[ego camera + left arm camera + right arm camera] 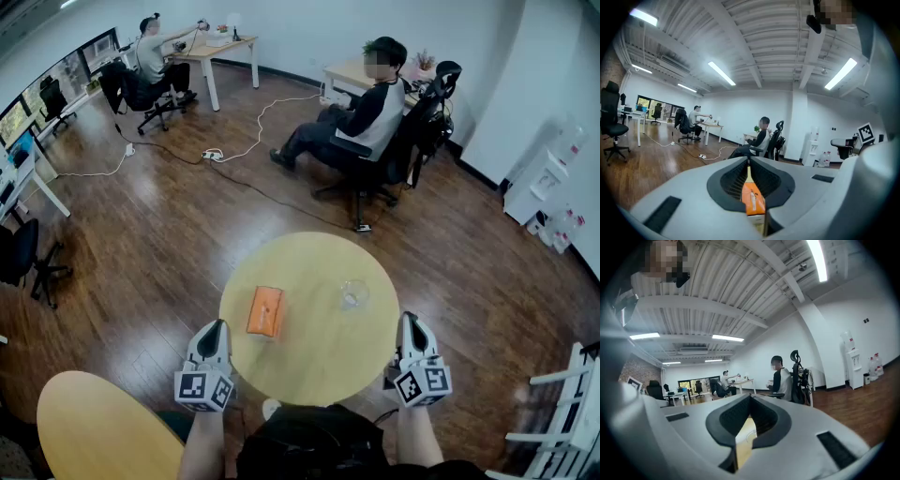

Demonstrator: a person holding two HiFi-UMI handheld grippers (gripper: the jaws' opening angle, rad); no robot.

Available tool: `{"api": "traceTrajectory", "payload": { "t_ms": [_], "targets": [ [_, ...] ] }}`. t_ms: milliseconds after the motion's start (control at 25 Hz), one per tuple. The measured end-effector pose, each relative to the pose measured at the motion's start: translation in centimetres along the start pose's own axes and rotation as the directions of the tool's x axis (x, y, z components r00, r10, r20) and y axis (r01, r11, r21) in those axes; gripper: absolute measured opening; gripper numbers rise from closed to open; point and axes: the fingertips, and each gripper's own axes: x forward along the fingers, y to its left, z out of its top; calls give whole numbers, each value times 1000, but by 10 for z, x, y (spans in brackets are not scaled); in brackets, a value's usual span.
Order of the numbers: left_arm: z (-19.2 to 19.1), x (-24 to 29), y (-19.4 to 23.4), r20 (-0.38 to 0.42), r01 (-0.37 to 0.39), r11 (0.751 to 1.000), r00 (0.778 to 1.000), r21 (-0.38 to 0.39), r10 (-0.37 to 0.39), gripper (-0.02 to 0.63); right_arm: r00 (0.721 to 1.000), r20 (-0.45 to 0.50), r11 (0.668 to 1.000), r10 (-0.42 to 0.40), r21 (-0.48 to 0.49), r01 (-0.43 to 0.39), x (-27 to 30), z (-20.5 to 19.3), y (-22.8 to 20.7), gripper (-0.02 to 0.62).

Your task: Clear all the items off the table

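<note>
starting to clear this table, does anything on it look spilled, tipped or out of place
Nothing stands out. The flat orange packet lies on the round pale wooden table, the small clear glass item sits apart from it, and no spill shows. The glass is too faint to judge upright.

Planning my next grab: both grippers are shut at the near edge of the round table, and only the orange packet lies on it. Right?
Not quite. The orange packet is not alone: the head view shows a clear glass also on the round table, to the packet's right. The left gripper and right gripper are indeed shut at its near edge.
</note>
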Motion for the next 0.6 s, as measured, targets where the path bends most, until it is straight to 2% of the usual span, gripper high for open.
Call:
{"api": "traceTrajectory", "payload": {
  "t_ms": [80,240,280,360,400,520,560,600],
  "targets": [
    [-10,18,1,-42,3,1000,999,2,-3,83,1000,-4,1000,4,3,-4,9,0,1,3],
    [-38,48,6,-124,5,1000,992,-18,-7,94,1000,-17,1000,6,5,-6,19,-5,-3,3],
    [-48,56,5,-159,9,1000,987,-26,-13,134,1000,-20,1000,5,5,-5,20,-5,-4,3],
    [-73,74,3,-250,11,999,968,-46,-23,264,999,-35,1000,-3,6,3,21,-8,-11,3],
    [-84,83,1,-294,8,999,956,-52,-23,296,999,-47,1000,-10,6,10,21,-10,-15,3],
    [-116,106,-4,-397,0,999,917,-51,-20,298,996,-81,1000,-23,6,24,22,-17,-22,3],
    [-128,113,-5,-432,-6,999,902,-50,-16,312,996,-89,1000,-23,9,24,23,-20,-23,3],
    [-140,120,-4,-467,-18,999,884,-49,-7,355,995,-96,1000,-21,12,22,23,-23,-25,3]
  ]
}}
